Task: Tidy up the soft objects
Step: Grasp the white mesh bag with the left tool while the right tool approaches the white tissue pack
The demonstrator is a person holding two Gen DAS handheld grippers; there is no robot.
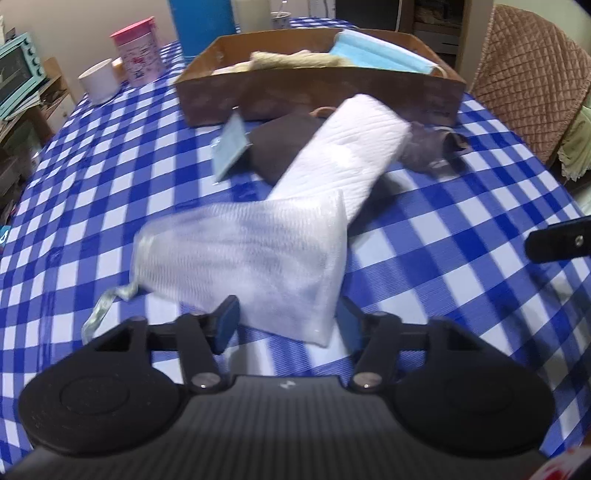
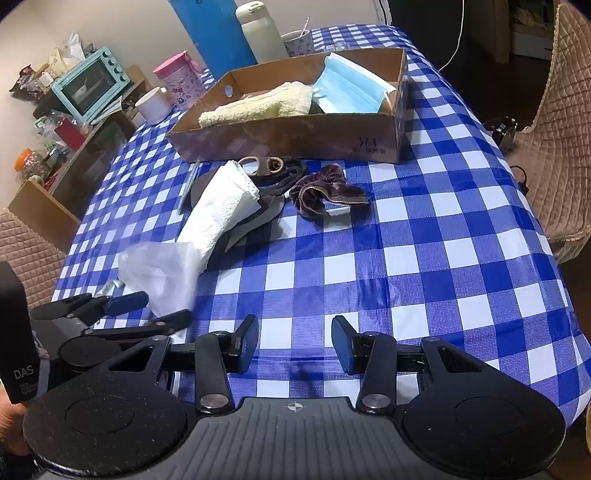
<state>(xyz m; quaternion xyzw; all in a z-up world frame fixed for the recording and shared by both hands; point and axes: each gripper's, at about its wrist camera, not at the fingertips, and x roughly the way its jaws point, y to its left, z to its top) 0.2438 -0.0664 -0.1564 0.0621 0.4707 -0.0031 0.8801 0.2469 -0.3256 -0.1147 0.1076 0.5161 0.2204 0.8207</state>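
A white mesh pouch lies on the checked tablecloth, its near corner between the fingers of my open left gripper; in the right wrist view the pouch sits by that gripper. A folded white paper towel leans over a dark cloth. A purple scrunchie and hair ties lie in front of the cardboard box, which holds a cream towel and a blue face mask. My right gripper is open and empty over the cloth.
A small blue-green packet stands beside the dark cloth. A white cup, pink canister, blue bottle and cream flask stand behind the box. A quilted chair is at the right; a teal oven at left.
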